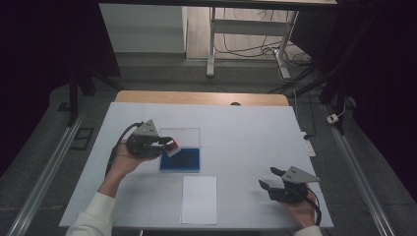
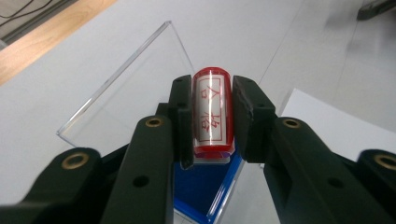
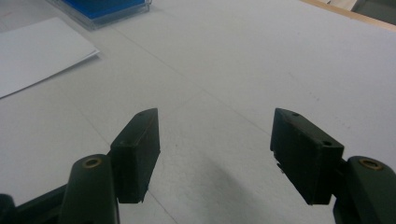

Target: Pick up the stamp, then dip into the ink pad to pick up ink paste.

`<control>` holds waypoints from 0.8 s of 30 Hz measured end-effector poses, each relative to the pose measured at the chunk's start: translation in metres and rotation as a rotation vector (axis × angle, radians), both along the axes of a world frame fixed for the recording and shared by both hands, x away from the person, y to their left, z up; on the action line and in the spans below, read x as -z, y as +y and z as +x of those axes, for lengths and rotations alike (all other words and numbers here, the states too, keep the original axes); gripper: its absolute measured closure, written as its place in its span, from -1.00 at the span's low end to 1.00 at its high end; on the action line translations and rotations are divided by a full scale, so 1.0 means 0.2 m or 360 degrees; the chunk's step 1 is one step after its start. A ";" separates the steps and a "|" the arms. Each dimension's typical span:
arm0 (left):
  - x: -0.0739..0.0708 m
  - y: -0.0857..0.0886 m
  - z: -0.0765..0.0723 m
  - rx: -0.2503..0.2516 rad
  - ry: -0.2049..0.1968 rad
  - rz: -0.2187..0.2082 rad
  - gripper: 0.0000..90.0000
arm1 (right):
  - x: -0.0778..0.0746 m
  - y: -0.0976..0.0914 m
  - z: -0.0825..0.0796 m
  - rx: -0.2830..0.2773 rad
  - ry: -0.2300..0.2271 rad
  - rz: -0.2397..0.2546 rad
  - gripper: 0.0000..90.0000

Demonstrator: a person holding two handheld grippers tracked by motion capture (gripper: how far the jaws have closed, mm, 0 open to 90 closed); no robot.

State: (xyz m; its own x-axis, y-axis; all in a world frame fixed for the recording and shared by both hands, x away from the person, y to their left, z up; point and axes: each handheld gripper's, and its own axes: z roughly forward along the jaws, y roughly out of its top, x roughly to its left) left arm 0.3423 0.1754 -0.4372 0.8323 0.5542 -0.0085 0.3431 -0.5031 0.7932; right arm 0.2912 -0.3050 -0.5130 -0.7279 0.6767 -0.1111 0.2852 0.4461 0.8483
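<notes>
A red stamp (image 2: pixel 212 112) is held clamped between the jaws of the left hand-held gripper (image 1: pixel 164 144), just above the blue ink pad (image 1: pixel 180 160) in its clear open case (image 1: pixel 180 136). The right hand-held gripper (image 1: pixel 272 179) is seen with jaws wide and nothing between them, resting low over the desk (image 1: pixel 246 132), well apart from the white sheet (image 1: pixel 199 199).

Risks judged: the stamp's rounded, glossy sides could let it roll or slip in the grip. The unsecured sheet could be shifted under the press, smearing the print. The case could be dragged if caught.
</notes>
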 end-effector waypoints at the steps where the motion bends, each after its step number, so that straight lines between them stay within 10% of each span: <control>1: -0.01 0.00 0.00 0.0006 -0.0001 -0.0004 0.57 | 0.00 0.00 0.00 0.0001 0.0002 0.0012 -0.28; 14: 0.00 -0.06 -0.01 0.0036 -0.0009 0.0046 0.57 | 0.00 -0.01 -0.01 0.0013 -0.0005 0.0023 -0.28; 24: 0.03 -0.13 0.00 0.0026 0.0023 0.0213 0.57 | 0.00 0.00 0.00 0.0007 0.0001 0.0008 -0.28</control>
